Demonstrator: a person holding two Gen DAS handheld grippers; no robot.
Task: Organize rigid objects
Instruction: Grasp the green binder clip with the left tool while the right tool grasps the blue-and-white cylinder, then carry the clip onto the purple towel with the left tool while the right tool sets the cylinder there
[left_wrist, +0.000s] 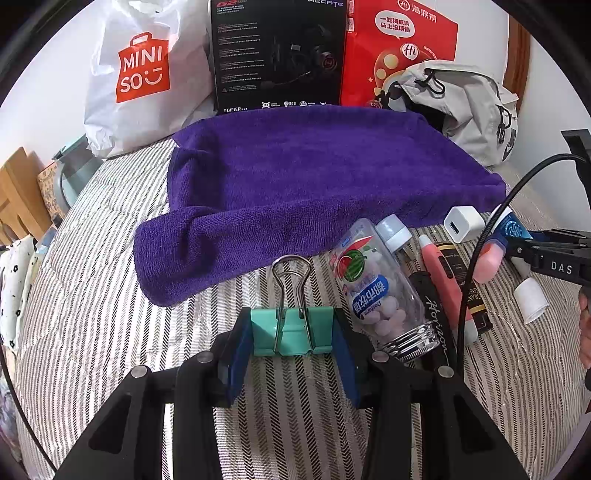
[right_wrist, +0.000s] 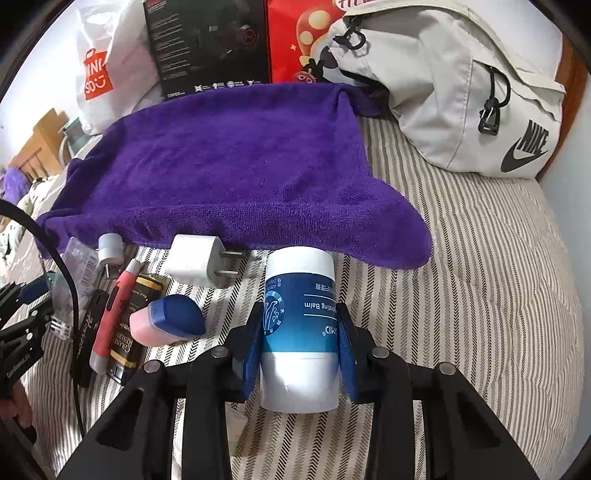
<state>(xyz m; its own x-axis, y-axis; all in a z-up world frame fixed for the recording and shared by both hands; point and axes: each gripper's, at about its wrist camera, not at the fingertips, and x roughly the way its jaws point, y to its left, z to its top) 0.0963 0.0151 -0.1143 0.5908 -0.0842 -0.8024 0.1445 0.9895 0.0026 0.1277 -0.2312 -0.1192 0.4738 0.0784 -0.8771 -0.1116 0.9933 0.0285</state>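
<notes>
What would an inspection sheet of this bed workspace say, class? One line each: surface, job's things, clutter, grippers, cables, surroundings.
Surface: striped quilted bedcover, with a purple terry towel spread across it.
Job's things: teal metal binder clip; blue-and-white balm tube; clear plastic candy bottle; white plug charger; pink tube, lying in a loose pile.
Clutter: nothing seen beyond that pile.
Grippers: left gripper shut on the binder clip; right gripper shut on the balm tube.
Cables: black cable arcs over the pile.
Surroundings: white shopping bag, black box, red box, grey fabric bag.
</notes>
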